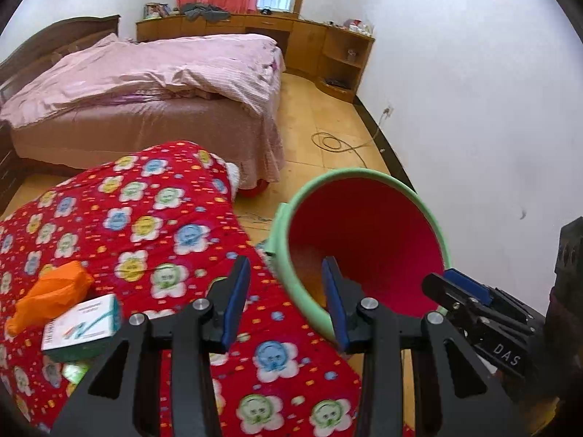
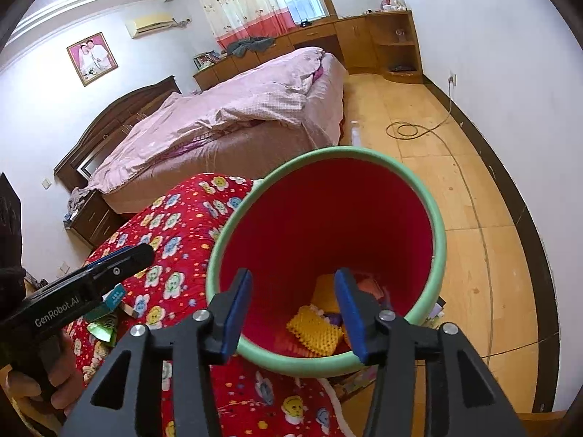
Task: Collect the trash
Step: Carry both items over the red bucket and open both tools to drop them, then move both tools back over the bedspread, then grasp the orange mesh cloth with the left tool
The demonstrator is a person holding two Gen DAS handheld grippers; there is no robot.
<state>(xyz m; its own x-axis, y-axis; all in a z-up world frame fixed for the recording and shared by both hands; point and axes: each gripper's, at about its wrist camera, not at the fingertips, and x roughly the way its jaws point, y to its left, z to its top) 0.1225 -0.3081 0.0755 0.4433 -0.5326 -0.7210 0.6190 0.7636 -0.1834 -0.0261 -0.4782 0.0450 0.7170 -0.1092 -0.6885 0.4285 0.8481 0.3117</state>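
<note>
The bin, red inside with a green rim, stands on the wooden floor just beside a surface covered by a red flowered quilt.

The right gripper hangs over the bin mouth, jaws parted, nothing between them. Yellow mesh foam and other scraps lie at the bin bottom.

The left gripper is poised above the quilt edge and the bin rim, jaws released and empty.

Trash on the quilt: an orange wad, touching a small white-and-teal box, and a green wrapper beside the box.

A bed stands beyond.
</note>
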